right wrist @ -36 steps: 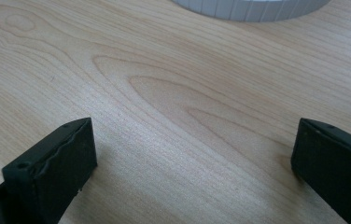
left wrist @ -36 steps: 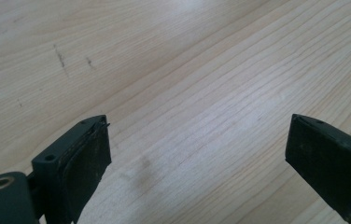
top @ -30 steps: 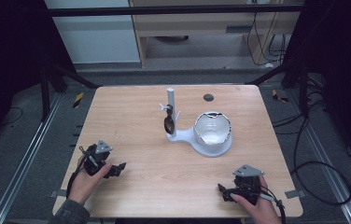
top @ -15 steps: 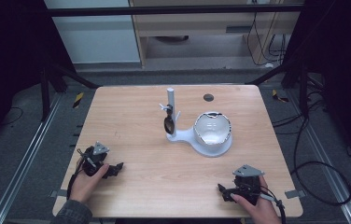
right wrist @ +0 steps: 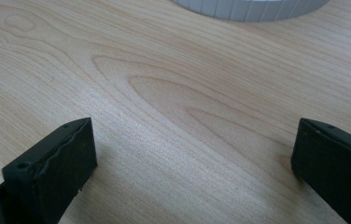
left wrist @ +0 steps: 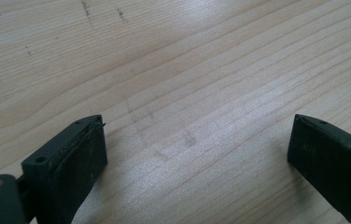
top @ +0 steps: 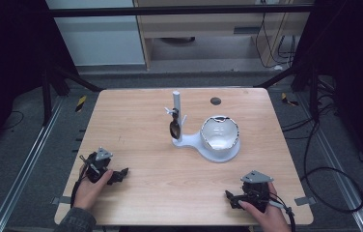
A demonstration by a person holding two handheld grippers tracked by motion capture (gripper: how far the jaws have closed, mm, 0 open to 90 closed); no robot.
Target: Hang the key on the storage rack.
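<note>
A white stand point(top: 191, 141) sits mid-table with an upright post point(top: 176, 105) and a round bowl-shaped cup point(top: 220, 134). A pair of dark sunglasses point(top: 174, 128) hangs from the post. My left gripper point(top: 120, 175) rests on the wood near the front left, held by a hand, open with bare wood between its jaws point(left wrist: 197, 135). My right gripper point(top: 230, 200) lies near the front right edge, also open over bare wood point(right wrist: 194, 135). The stand's ribbed white base point(right wrist: 250, 8) edges the top of the right gripper view.
The wooden table point(top: 136, 121) has a dark round hole point(top: 216, 101) near its far edge. Metal frame rails run along both sides on the floor, and cables lie at the right point(top: 314, 140). Cabinets stand beyond the far edge.
The left hand and its gripper have shifted slightly toward the front edge. The right gripper has stayed put.
</note>
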